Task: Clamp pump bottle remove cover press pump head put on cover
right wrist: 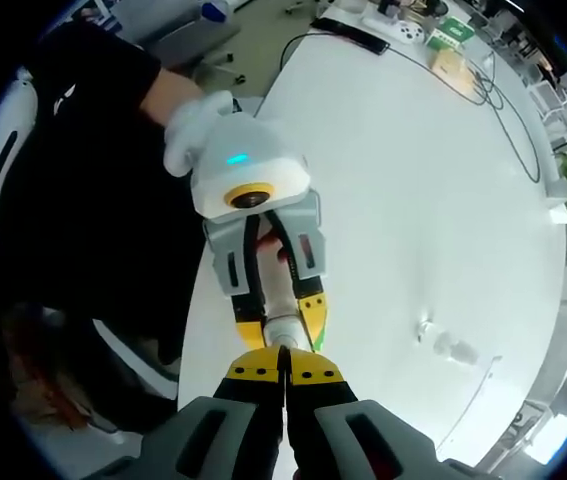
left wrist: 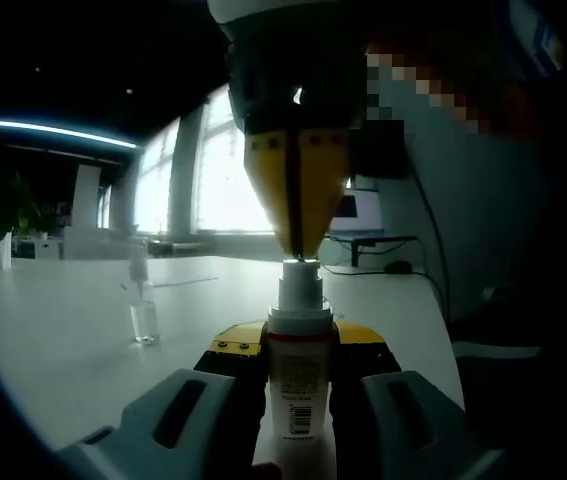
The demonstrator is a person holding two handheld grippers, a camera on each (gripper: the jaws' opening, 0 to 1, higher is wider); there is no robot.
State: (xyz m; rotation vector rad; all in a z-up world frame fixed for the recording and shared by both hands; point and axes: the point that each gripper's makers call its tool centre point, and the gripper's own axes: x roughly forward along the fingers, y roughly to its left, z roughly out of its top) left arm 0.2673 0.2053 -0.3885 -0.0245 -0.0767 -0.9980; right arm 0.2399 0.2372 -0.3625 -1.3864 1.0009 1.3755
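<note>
In the left gripper view, the left tongs are rising from the bottom middle of the frame and squeezing a white pump bottle between their jaws. The bottle is standing upright, with a barcode label on its front. The right tongs are coming down from the top middle with their yellow tips pinched together, and the tips are touching the pump head on top of the bottle.

In the right gripper view, the right tongs are at the bottom middle with their jaws closed tight together. Just past their tips, the pump head is sitting between the yellow tips of the left tongs, near the middle of the frame.

A small clear cover is standing on the white desk at the left middle of the left gripper view, well apart from the bottle. In the right gripper view it is lying at the lower right on the desk.

A gloved hand is holding the left tongs at the upper left.
</note>
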